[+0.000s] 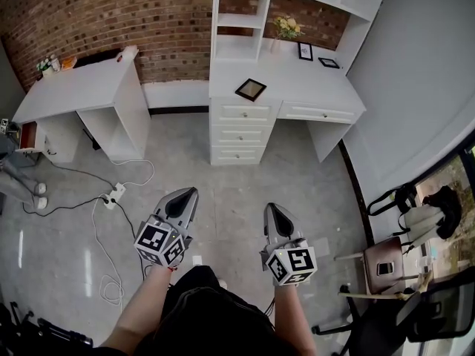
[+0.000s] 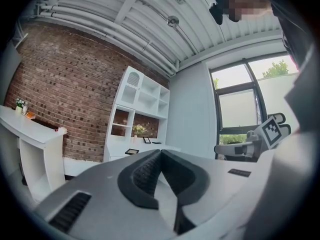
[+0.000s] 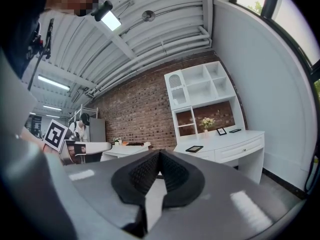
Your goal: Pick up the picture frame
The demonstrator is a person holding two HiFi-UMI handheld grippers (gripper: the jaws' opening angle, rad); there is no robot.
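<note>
I hold one hand-held gripper in each hand, low in front of me over a glossy grey floor. My left hand-held gripper has its jaws closed tip to tip, with nothing between the dark ribbed pads. My right hand-held gripper is the same: jaws together and empty, its pads meeting at the tips. Both point level toward the far wall. On the floor to my left lies a white power strip with trailing cables. Further ahead, well apart from both grippers, stands a white worktop with a stack of drawers beneath it. The picture frame lies flat on this worktop, near its front edge, above the drawers; it has a dark border. Behind it, near the back of the worktop, are a small upright frame, another small dark frame lying flat, and a vase of pale flowers. White shelving rises above, against a red brick wall.
</note>
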